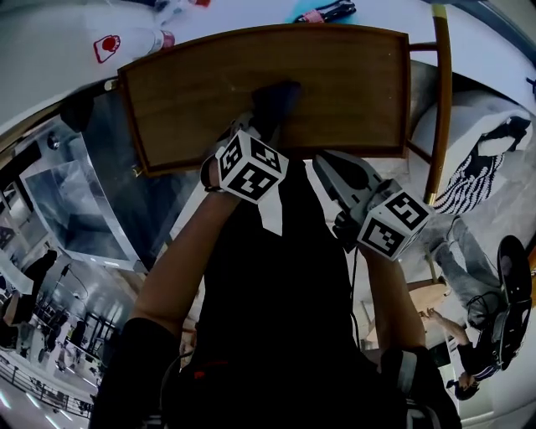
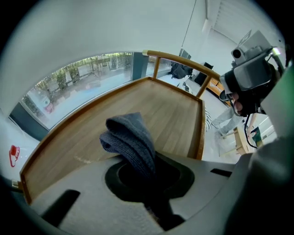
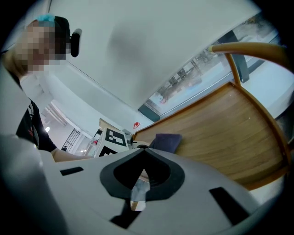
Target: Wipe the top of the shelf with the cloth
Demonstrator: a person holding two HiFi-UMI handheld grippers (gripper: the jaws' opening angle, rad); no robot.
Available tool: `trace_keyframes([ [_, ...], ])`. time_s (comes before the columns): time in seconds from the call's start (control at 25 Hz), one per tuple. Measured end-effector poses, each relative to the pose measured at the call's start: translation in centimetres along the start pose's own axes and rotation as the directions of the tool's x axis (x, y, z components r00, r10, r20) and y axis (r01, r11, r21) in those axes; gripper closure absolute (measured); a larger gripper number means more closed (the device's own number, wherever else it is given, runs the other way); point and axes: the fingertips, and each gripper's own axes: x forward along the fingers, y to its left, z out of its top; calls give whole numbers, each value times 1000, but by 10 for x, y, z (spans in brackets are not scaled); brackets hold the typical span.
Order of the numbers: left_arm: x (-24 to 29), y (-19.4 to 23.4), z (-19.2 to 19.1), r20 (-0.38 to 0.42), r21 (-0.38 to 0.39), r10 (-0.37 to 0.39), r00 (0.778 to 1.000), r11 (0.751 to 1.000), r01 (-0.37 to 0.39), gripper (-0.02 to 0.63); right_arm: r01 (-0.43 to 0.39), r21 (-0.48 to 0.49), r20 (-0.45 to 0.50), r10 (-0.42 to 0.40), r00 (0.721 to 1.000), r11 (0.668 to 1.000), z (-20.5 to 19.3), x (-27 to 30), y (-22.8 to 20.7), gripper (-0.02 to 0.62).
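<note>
The shelf top (image 1: 335,92) is a brown wooden panel with a raised rim, seen from above in the head view. A dark blue-grey knit cloth (image 1: 274,102) lies bunched on its near middle. My left gripper (image 1: 258,134) is shut on that cloth, which sticks up folded from between the jaws (image 2: 131,142) over the wood (image 2: 177,114). My right gripper (image 1: 325,161) hovers at the shelf's near edge, right of the left one, shut with nothing in it. In the right gripper view, the right gripper (image 3: 143,170) points at the cloth (image 3: 165,141) and the wooden top (image 3: 229,124).
A curved wooden rail (image 1: 440,100) runs along the shelf's right side. Beyond the far edge lie a bottle with a red cap (image 1: 138,42) and a dark hand tool (image 1: 328,12). A striped item (image 1: 481,163) and a seated person (image 1: 469,276) are at right.
</note>
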Motion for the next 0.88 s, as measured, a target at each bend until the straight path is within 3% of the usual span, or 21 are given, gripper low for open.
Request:
trace_keyframes([
  [0.88, 43, -77, 73, 2, 146, -113, 994, 983, 111, 557, 69, 79, 113, -77, 991, 995, 7, -68, -47, 591],
])
